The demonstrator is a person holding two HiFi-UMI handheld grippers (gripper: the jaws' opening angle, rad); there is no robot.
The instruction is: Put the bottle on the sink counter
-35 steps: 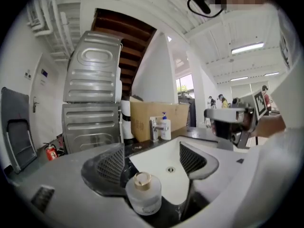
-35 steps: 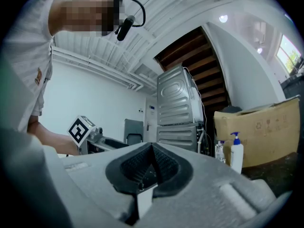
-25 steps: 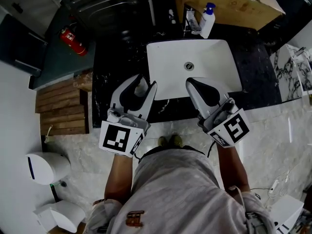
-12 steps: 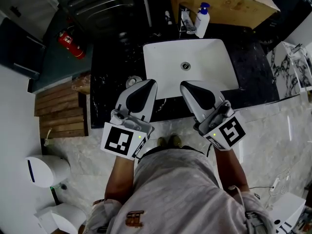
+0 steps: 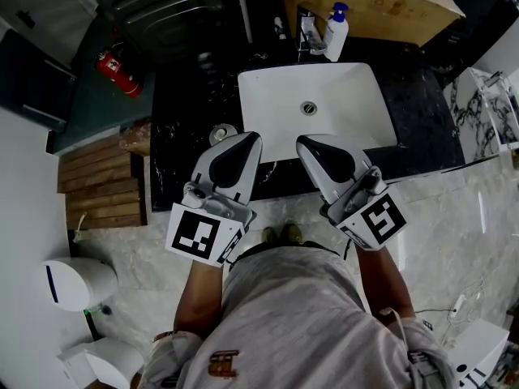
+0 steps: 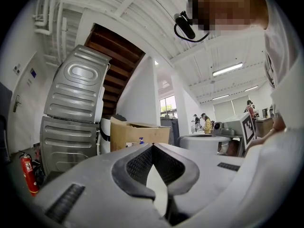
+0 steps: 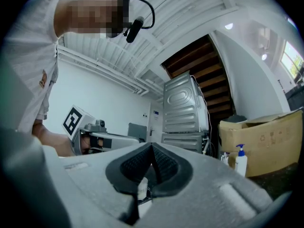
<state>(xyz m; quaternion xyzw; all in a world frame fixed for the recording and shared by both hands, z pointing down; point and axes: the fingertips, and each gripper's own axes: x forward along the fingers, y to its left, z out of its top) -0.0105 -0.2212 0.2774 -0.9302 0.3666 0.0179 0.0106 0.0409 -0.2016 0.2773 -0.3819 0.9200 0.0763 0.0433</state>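
In the head view a small bottle (image 5: 221, 134), seen from above as a grey round top, stands on the black sink counter (image 5: 190, 104) just left of the white basin (image 5: 357, 108). My left gripper (image 5: 248, 138) hovers right beside it, a little to its right, with its jaws shut and nothing between them. My right gripper (image 5: 303, 143) is held over the basin's front edge, shut and empty too. The left gripper view (image 6: 152, 146) and the right gripper view (image 7: 152, 146) show closed jaws pointing up and across the room; the small bottle is hidden in both.
A white pump bottle (image 5: 335, 32) and a tap (image 5: 306, 29) stand behind the basin, under a cardboard box (image 5: 381, 6). A red fire extinguisher (image 5: 113, 67) lies on the floor at the left, beside wooden boards (image 5: 101, 181). A metal machine (image 6: 71, 118) rises at the left.
One second ago my left gripper held the bottle between open jaws. It has since let the bottle stand on the counter, drawn slightly right and shut. The right gripper drifted slightly left.
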